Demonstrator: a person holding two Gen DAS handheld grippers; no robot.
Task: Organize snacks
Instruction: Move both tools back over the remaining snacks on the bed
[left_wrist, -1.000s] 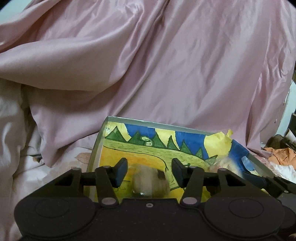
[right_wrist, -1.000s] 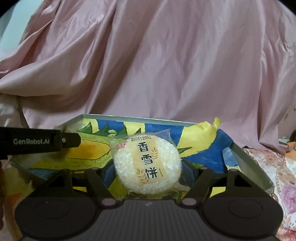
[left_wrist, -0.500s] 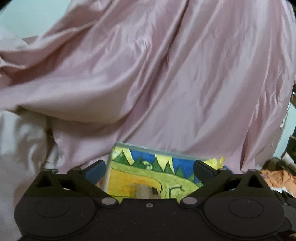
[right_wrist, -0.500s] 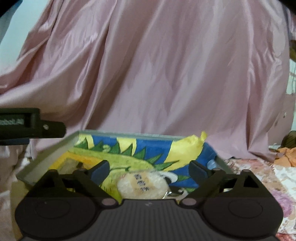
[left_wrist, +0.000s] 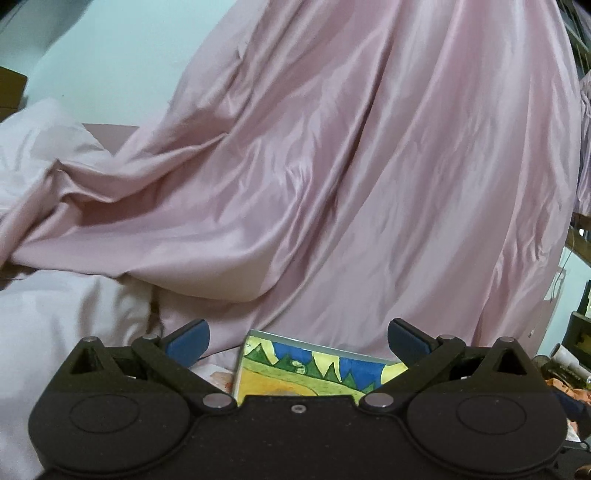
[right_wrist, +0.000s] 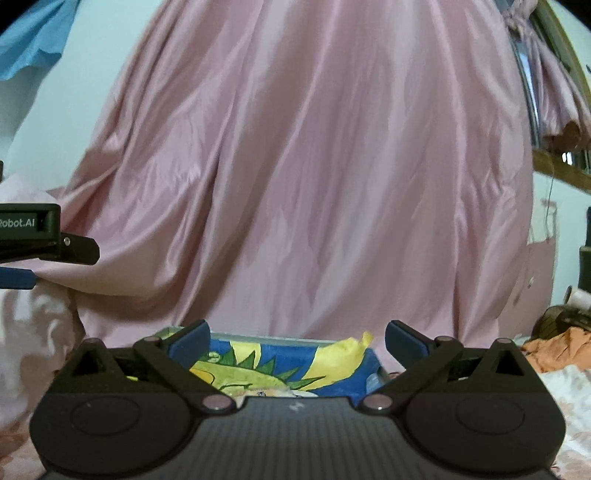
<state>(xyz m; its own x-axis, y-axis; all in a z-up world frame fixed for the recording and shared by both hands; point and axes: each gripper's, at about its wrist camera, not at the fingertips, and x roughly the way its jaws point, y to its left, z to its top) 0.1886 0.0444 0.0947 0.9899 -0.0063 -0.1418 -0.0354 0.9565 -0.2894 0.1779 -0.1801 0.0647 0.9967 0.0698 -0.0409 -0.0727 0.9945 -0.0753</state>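
From the left wrist, the left gripper (left_wrist: 297, 338) has its blue-padded fingers (left_wrist: 188, 336) spread wide with nothing between them; below lies the tray (left_wrist: 314, 365) lined with a painted picture of green hills and blue sky, backed by pink satin cloth (left_wrist: 332, 166). From the right wrist, the right gripper (right_wrist: 297, 338) is still opening, fingers apart and empty, over the same tray (right_wrist: 295, 360), where a sliver of a snack packet (right_wrist: 266, 392) shows. The other gripper's body (right_wrist: 29, 229) reads "Robot.AI".
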